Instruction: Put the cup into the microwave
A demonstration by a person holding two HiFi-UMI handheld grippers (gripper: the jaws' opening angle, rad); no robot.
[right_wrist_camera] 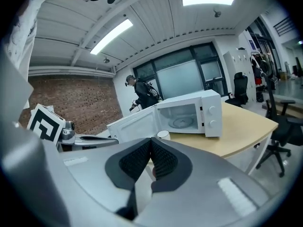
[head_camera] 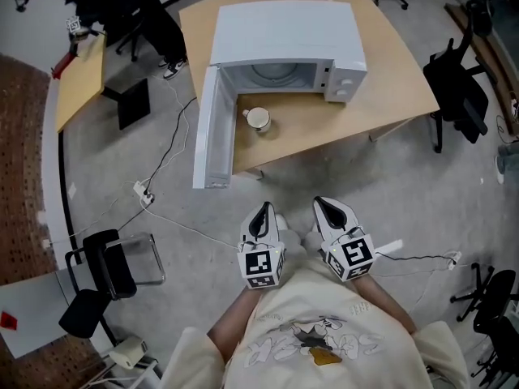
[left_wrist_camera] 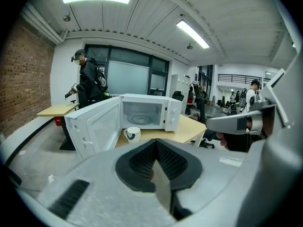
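Observation:
A white cup [head_camera: 258,119] [left_wrist_camera: 132,134] [right_wrist_camera: 163,135] with a dark print stands on the wooden table [head_camera: 389,79] just in front of the white microwave [head_camera: 284,51] [left_wrist_camera: 149,111] [right_wrist_camera: 189,115]. The microwave's door [head_camera: 212,128] [left_wrist_camera: 94,126] hangs wide open to the left and its chamber holds only the glass turntable. My left gripper [head_camera: 262,214] [left_wrist_camera: 155,144] and right gripper [head_camera: 326,209] [right_wrist_camera: 150,143] are side by side near my body, well short of the table. Both are shut with nothing between the jaws.
A black chair [head_camera: 109,270] stands at the left on the grey floor, and cables with a power strip [head_camera: 144,191] run across it. Office chairs [head_camera: 458,96] stand right of the table. A person in dark clothes [left_wrist_camera: 90,82] stands by a second table [head_camera: 81,79].

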